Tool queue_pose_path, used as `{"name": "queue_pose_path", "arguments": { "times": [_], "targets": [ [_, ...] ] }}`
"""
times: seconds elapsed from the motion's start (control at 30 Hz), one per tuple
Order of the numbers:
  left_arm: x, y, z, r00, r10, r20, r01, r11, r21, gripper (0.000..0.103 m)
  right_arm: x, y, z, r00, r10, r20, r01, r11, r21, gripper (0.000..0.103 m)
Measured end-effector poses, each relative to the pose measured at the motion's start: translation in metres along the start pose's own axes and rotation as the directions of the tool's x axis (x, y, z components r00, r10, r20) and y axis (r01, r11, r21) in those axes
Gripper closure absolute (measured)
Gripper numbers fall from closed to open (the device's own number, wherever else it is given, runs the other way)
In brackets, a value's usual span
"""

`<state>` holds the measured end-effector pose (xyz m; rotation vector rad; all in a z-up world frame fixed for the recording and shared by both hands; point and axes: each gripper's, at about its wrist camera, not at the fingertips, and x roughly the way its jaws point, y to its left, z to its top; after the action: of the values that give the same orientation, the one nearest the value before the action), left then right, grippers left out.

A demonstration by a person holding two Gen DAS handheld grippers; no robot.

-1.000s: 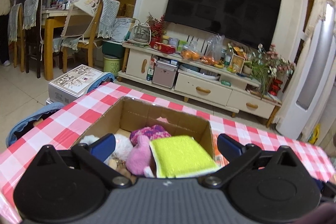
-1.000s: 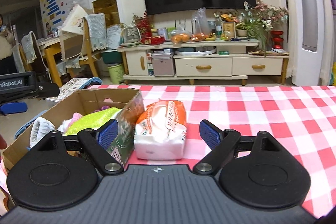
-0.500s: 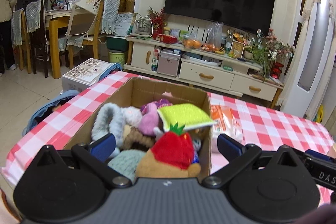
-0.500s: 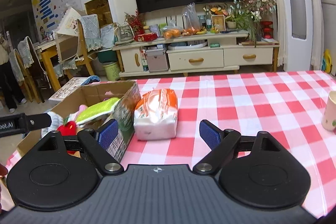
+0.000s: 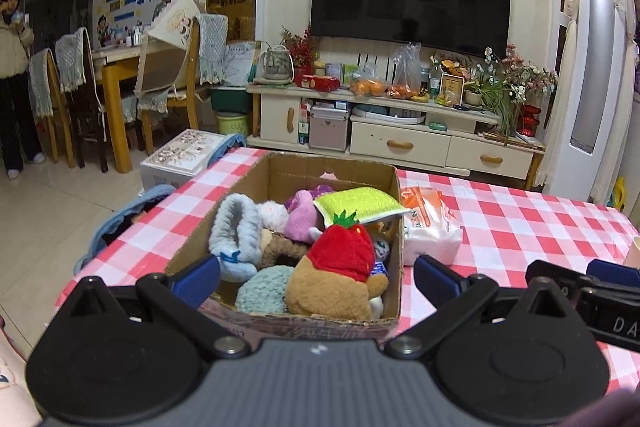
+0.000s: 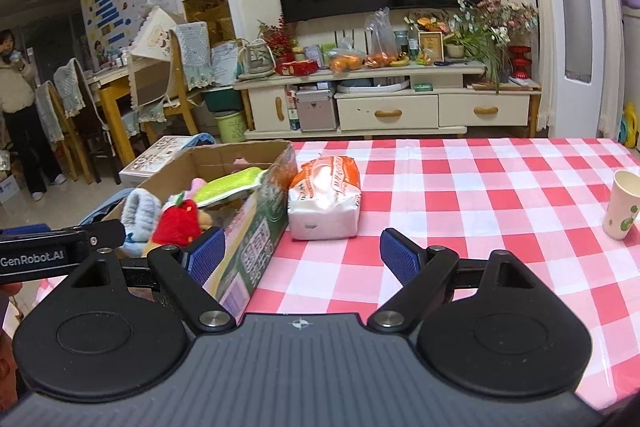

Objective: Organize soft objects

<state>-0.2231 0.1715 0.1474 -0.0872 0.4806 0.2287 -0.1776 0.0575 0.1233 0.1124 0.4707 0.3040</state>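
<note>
Both grippers have drawn back from the cardboard box point(image 5: 394, 187), left gripper point(image 5: 316, 277) and right gripper point(image 6: 302, 253) spread empty; the tissue pack point(image 6: 326, 199), ahead of the right gripper beside the box, looks light, squashy, best pinched across its middle.

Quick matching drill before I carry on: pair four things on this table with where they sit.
Things:
1. strawberry plush
2. green sponge
3. tissue pack
4. paper cup

Places:
A. on the cloth, against the cardboard box's outer side
B. alone, far right on the table
C. near end of the box
D. leaning on the box's right wall, farther back

Pairs: 1-C, 2-D, 3-A, 4-B
</note>
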Motion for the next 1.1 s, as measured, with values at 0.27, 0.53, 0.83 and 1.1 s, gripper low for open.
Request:
{"name": "queue_pose_path", "arguments": {
  "times": [0.27,0.53,0.83,1.1],
  "targets": [
    [-0.019,0.002,-0.005,1.000,0.015,0.027,-0.015,1.000,0.016,0.001,-0.013,0.013,-0.003,1.000,0.019,0.016,-0.019,0.999,-0.039,0.000],
    [-0.030,0.002,-0.010,0.999,0.026,0.044,-0.028,0.999,0.031,0.001,-0.017,0.019,-0.009,1.000,0.025,0.013,-0.024,0.998,-0.057,0.000],
    [-0.032,0.000,-0.012,0.999,0.028,0.040,-0.029,0.999,0.031,0.001,-0.019,0.017,-0.012,1.000,0.026,0.015,-0.025,0.998,-0.062,0.000],
    [-0.029,-0.008,-0.016,0.998,0.055,0.043,-0.058,0.997,0.054,0.001,-0.018,0.015,-0.017,1.000,0.028,0.004,-0.028,0.998,-0.049,0.000]
  ]
}}
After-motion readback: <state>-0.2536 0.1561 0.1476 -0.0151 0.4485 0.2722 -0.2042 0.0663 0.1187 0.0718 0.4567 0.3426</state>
